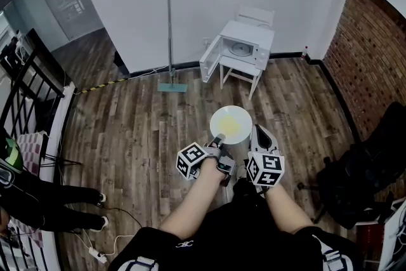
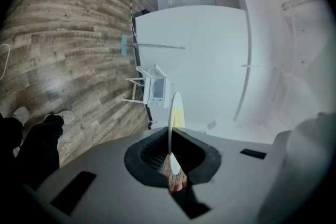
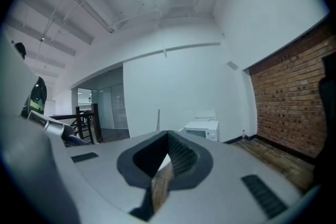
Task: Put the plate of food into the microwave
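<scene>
A white plate (image 1: 230, 124) with yellow food on it hangs level above the wooden floor in the head view. My left gripper (image 1: 219, 138) is shut on the plate's near rim. In the left gripper view the plate (image 2: 172, 122) shows edge-on between the black pads of that gripper (image 2: 170, 134). The white microwave (image 1: 241, 46) stands ahead on a small white table, its door swung open to the left and its cavity bare. It also shows in the left gripper view as the microwave (image 2: 156, 86). My right gripper (image 1: 259, 131) is beside the plate's right edge, shut and holding nothing, as the right gripper (image 3: 168, 140) view confirms.
A long-handled mop (image 1: 170, 41) leans on the white wall left of the microwave. A black chair (image 1: 355, 181) stands at the right by the brick wall (image 1: 374, 54). A person's legs (image 1: 57, 209) and a black railing (image 1: 25, 82) are at the left. A cable lies on the floor.
</scene>
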Demonstrator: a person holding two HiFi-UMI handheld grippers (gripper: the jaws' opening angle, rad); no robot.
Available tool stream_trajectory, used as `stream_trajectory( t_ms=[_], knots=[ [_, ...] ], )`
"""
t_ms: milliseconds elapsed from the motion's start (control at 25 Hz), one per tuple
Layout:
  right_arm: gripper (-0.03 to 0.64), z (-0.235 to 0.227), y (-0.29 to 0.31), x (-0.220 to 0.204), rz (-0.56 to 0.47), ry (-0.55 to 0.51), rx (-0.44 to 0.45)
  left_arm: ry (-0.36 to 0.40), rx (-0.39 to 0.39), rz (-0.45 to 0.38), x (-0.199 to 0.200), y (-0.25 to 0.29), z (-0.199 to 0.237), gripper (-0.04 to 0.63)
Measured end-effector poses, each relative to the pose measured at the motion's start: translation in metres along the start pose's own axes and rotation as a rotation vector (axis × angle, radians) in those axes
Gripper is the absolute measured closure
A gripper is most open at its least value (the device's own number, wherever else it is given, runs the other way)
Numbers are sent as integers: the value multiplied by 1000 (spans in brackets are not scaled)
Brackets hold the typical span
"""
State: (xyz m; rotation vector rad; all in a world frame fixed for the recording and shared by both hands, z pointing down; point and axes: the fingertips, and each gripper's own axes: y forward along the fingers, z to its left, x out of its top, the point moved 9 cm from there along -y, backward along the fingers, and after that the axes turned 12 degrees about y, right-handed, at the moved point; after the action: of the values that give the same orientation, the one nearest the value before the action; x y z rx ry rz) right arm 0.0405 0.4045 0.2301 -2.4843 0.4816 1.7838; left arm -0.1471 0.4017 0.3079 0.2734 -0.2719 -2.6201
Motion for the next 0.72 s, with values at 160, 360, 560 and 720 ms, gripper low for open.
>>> stream_trajectory(
  t_ms=[160,360,560,720],
  knots=[
    [609,-17,48,8,13,0,7,13,12,-4,21,41,-6,586],
    [609,-45,115,40,17,8,33,42,0,-18,48,109,-33,586],
    [609,-77,177,66,18,-6,45,39,-5,-23,65,178,-52,586],
    [609,-105,221,86,6,-4,30,38,-4,-15,75,233,-60,586]
  ],
)
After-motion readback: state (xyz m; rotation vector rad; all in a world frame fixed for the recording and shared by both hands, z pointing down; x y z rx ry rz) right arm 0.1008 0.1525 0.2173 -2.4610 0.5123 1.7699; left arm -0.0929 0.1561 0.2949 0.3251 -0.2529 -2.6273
